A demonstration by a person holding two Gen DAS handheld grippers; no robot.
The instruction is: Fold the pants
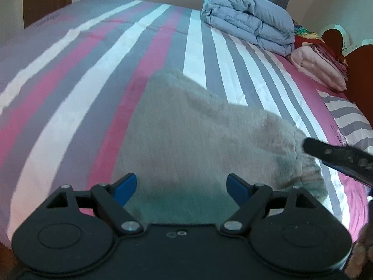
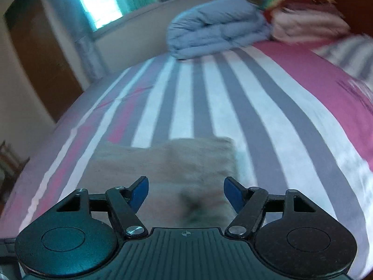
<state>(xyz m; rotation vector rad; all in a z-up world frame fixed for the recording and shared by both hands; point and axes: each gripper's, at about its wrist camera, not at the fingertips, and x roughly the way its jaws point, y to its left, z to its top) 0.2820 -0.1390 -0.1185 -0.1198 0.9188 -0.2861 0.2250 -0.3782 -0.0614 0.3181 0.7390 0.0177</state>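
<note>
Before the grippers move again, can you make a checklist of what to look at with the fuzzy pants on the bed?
1. Left gripper empty, jaws apart: ok.
2. Right gripper empty, jaws apart: ok.
3. Grey fleece pants lying folded on the striped bedsheet: ok.
4. Fold edges lined up: cannot tell, blurred.
5. Folded blue duvet apart from the pants: ok.
6. Pink folded blanket apart from the pants: ok.
</note>
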